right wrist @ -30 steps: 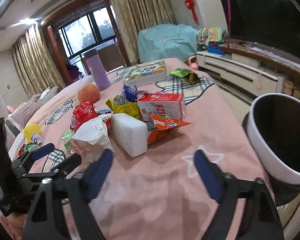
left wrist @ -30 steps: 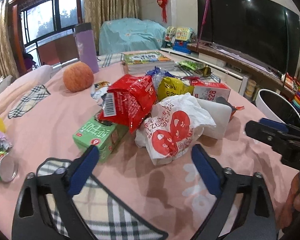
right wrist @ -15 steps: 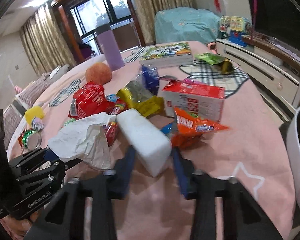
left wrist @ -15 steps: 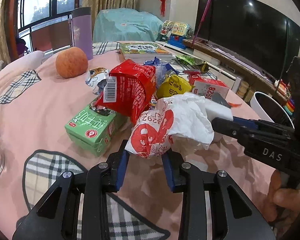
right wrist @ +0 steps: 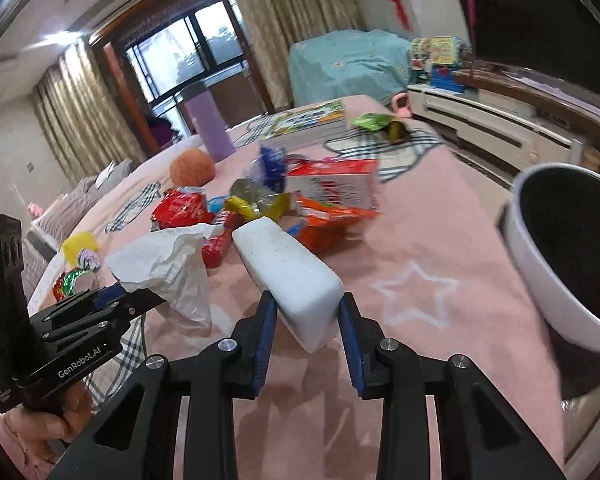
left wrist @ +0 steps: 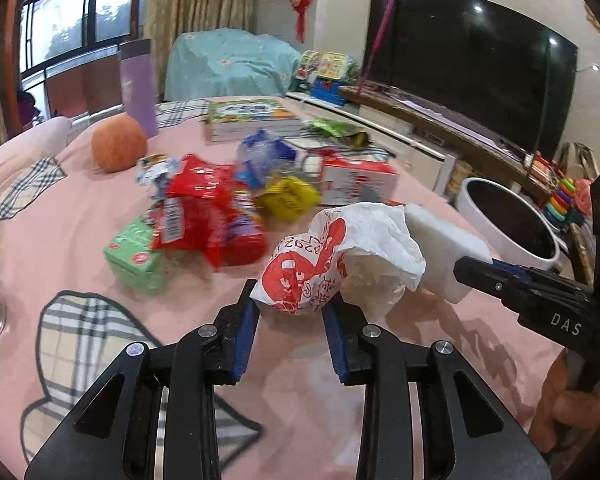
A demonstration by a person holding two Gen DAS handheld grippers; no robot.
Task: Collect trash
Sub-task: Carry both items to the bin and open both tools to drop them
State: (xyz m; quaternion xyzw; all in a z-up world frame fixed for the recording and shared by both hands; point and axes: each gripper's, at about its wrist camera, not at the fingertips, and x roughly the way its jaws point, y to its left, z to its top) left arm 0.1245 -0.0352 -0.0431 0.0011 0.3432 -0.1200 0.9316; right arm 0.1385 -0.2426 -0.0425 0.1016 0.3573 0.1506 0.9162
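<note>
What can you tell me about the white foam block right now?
The white foam block is a rounded rectangular slab, matte and faintly speckled. The right gripper pinches its near end between blue pads, holding it tilted, far end up, above the pink bedspread. The crumpled white plastic bag overlaps its left side.

The worktop [left wrist: 80,216] wears a pale pink cloth with plaid patches outlined in dark line and a white star [right wrist: 414,296]. The crumpled bag [left wrist: 340,256] is white with red print; the foam block [right wrist: 290,276] beside it is plain white. Behind lie a red snack packet [left wrist: 204,208], a green carton [left wrist: 138,254], a yellow wrapper [left wrist: 290,196], an orange fruit [left wrist: 118,148] and a lilac tumbler [left wrist: 138,88]. The bin [right wrist: 556,256] is white outside, dark inside. Both claws have black frames and blue pads [left wrist: 246,330].
</note>
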